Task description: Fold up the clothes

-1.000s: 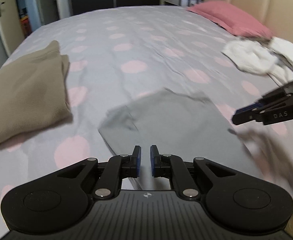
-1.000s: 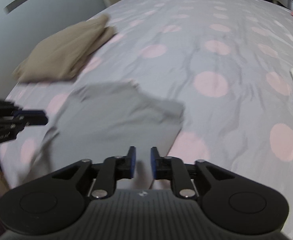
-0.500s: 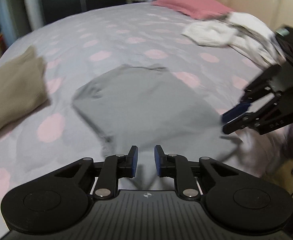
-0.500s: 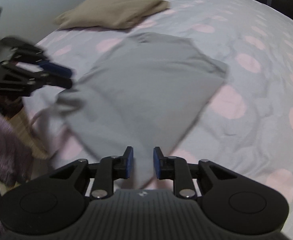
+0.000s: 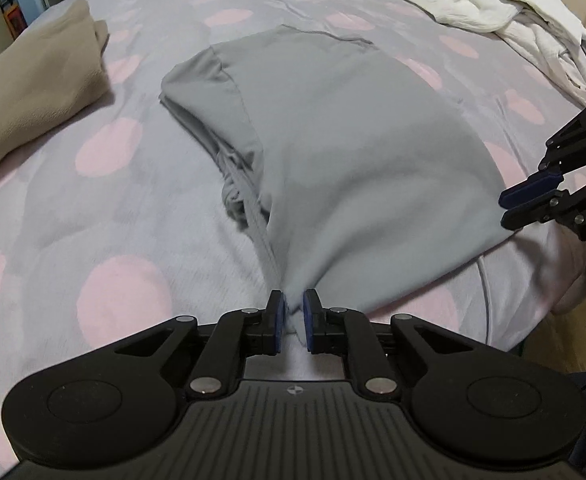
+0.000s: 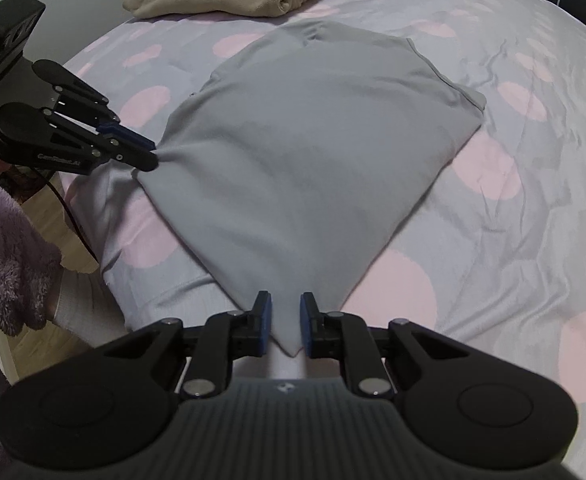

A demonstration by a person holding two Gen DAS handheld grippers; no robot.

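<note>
1. A folded tan garment (image 5: 33,92) lies at about ten o'clock in the left wrist view, just beside the grey T-shirt (image 5: 353,120) and not touching it.
2. The left gripper (image 5: 291,316) has its blue pads pinched on a bunched near corner of the shirt at six o'clock; cloth fills the gap between the jaws.
3. The grey T-shirt lies at the centre of the spotted bedspread (image 5: 105,216), near the bed's edge. It is plain and matte. The neckline sits at twelve o'clock, and one side is tucked under with a rumpled seam running toward the left gripper.
4. Handling, as a judgement: the shirt looks light, thin and limp, not slippery. It sags between the two holds, so corners or hems are the places to take it, and the edge must be kept taut or it will crumple.
5. The right gripper (image 6: 285,320) is likewise clamped on a near corner, which tapers into its jaws at six o'clock of its own view.
6. A heap of white laundry (image 5: 493,12) sits at one to two o'clock, well apart.
</note>
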